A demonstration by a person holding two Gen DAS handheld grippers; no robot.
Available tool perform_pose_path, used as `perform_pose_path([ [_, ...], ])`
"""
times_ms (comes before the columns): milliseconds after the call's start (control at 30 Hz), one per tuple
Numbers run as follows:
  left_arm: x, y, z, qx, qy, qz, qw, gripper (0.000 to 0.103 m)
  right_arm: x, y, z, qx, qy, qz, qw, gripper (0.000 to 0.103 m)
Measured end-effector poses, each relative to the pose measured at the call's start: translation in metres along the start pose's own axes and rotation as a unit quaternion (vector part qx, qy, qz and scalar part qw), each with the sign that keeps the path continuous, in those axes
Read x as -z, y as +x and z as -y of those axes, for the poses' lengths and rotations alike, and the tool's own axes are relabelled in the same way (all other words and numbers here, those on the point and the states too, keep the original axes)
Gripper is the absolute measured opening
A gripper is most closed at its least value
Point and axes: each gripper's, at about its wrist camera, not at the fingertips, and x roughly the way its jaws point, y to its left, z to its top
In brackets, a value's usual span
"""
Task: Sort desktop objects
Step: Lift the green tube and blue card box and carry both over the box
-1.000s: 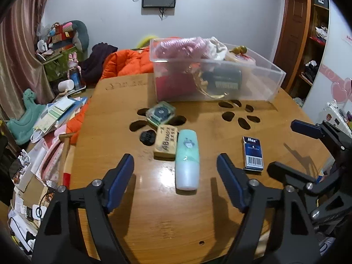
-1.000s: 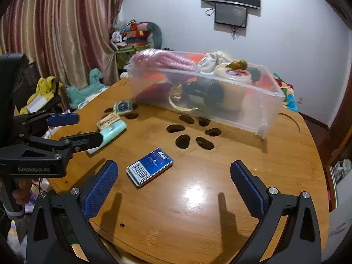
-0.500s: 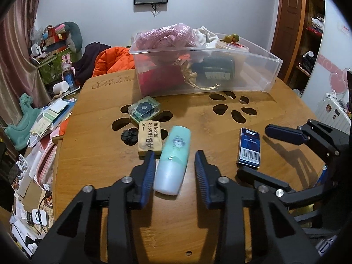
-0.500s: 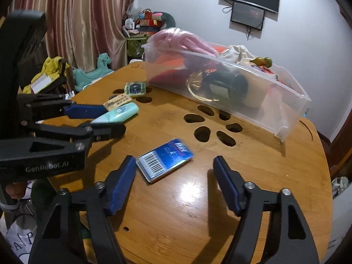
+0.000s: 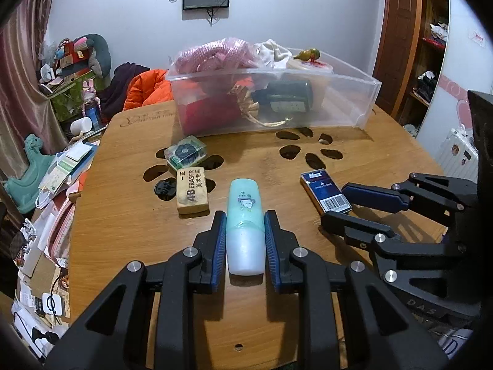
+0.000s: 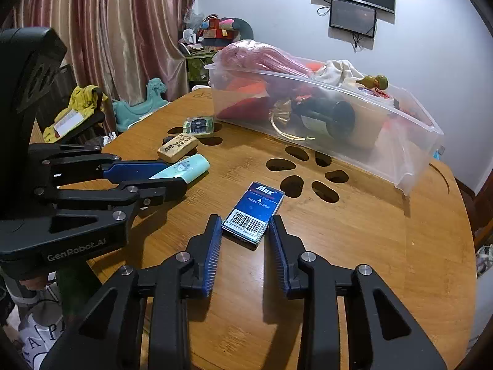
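Note:
A mint-green and white bottle (image 5: pixel 245 197) lies on the wooden table (image 5: pixel 123 215). My left gripper (image 5: pixel 245 215) is shut on its white lower half, pads pressing both sides. To its right lies a blue "Max" box (image 5: pixel 323 189) with a barcode. My right gripper (image 6: pixel 245 218) is shut on the near end of that blue box (image 6: pixel 257 206), which rests flat on the table. In the right wrist view the left gripper (image 6: pixel 175 174) comes in from the left with the bottle (image 6: pixel 188 166) between its fingers. In the left wrist view the right gripper (image 5: pixel 334 204) comes in from the right.
A tan 4B eraser (image 5: pixel 192 194), a small clear box with green contents (image 5: pixel 185 154) and a small black item (image 5: pixel 165 188) lie left of the bottle. A clear plastic bin (image 5: pixel 345 108), full of things, stands at the back. Cut-out holes (image 5: pixel 311 154) pierce the tabletop. Clutter lies beyond the left edge.
Both grippers stood wide open a second ago. The left has closed on the bottle and the right on the blue box. Both hands stayed nearly in place.

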Motion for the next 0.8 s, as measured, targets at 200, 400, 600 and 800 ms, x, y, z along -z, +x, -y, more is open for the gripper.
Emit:
perform_pose_path([
  [200, -0.007, -0.011, 0.002, 0.002, -0.005, 0.018, 0.9998, 0.024, -0.002, -0.009, 0.005, 0.002, 0.002, 0.013, 1.0, 0.026],
  [400, -0.015, -0.019, 0.005, 0.007, -0.008, 0.033, 0.9994, 0.024, -0.001, -0.015, 0.015, 0.009, 0.014, 0.017, 1.0, 0.026],
  [600, -0.028, -0.026, 0.011, 0.017, -0.004, 0.051, 0.9986, 0.024, -0.008, -0.031, 0.028, 0.018, 0.029, 0.04, 0.999, 0.026],
  [800, -0.041, -0.03, 0.019, 0.022, 0.006, 0.064, 0.9977, 0.024, -0.015, -0.046, 0.038, 0.031, 0.034, 0.057, 0.997, 0.026],
])
